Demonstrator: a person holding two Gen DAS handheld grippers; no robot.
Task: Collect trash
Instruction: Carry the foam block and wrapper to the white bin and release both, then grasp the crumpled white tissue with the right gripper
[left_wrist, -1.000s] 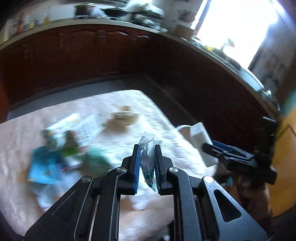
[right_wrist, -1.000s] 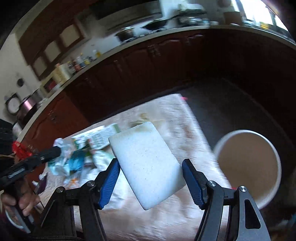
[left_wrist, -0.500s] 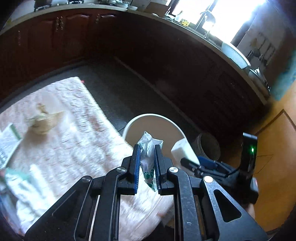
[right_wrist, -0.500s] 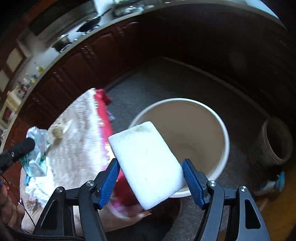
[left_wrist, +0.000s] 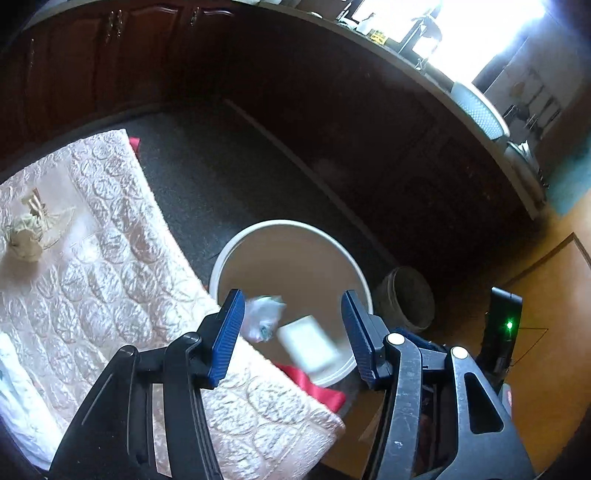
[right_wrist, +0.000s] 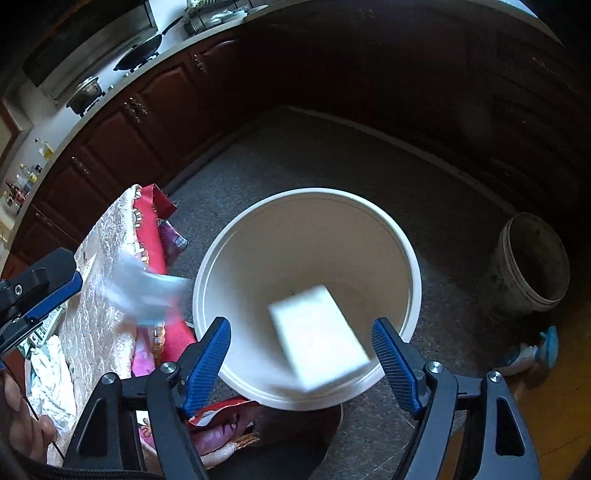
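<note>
Left gripper (left_wrist: 291, 332) jaws opening, crumpled wrapper (left_wrist: 264, 317) loose between them above white bucket (right_wrist: 415, 266), right gripper (right_wrist: 301, 360) jaws opening, white sponge (right_wrist: 319, 338) loose over the bucket

Black tool (left_wrist: 291, 328) frames, ribbed blue pads (left_wrist: 227, 334)

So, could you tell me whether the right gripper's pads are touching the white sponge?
Apart. The right wrist view shows the white sponge, blurred, between the right gripper's opening jaws, gaps either side.
</note>
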